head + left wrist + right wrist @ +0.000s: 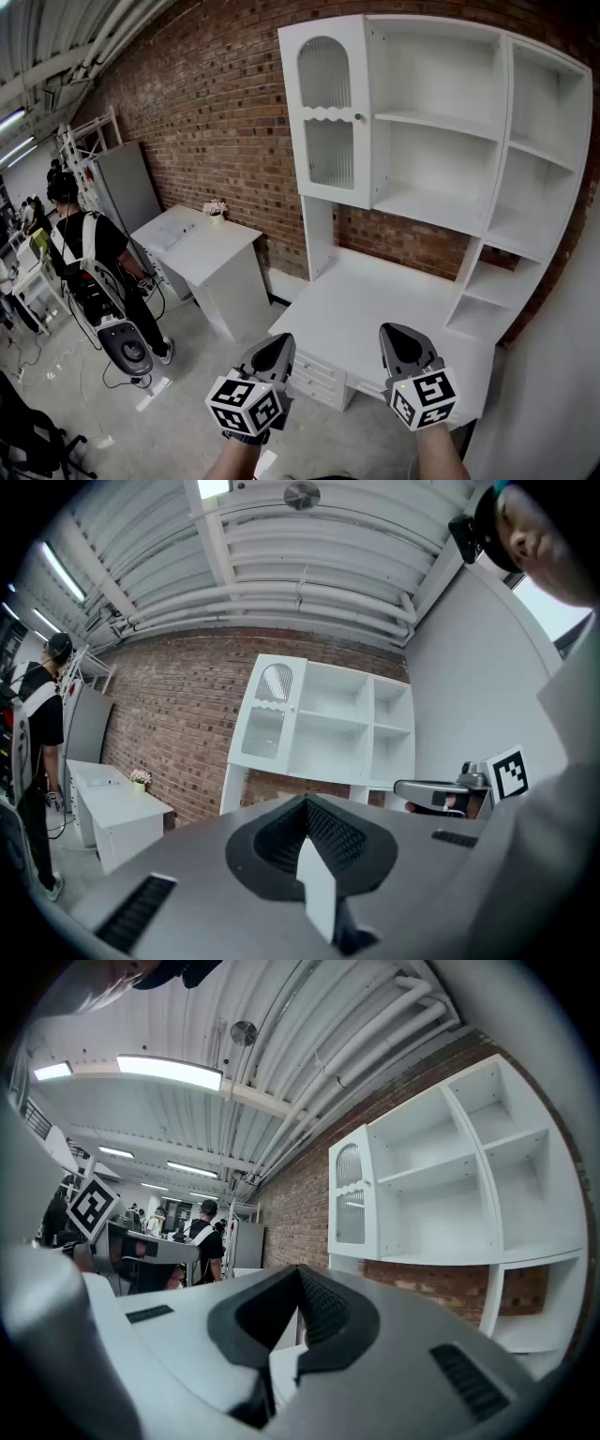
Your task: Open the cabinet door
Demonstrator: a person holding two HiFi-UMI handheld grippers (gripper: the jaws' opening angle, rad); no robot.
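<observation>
The white cabinet door, with an arched ribbed glass pane and a small knob on its right edge, stands closed at the upper left of the white hutch. It also shows in the left gripper view as the cabinet door and in the right gripper view as the cabinet door. My left gripper and right gripper are held level side by side, low in front of the desk and well short of the door. The left gripper and right gripper are both shut with nothing between their jaws.
Open white shelves fill the hutch right of the door, over a white desk top with drawers. A small white table bearing a flower pot stands left by the brick wall. A person stands farther left.
</observation>
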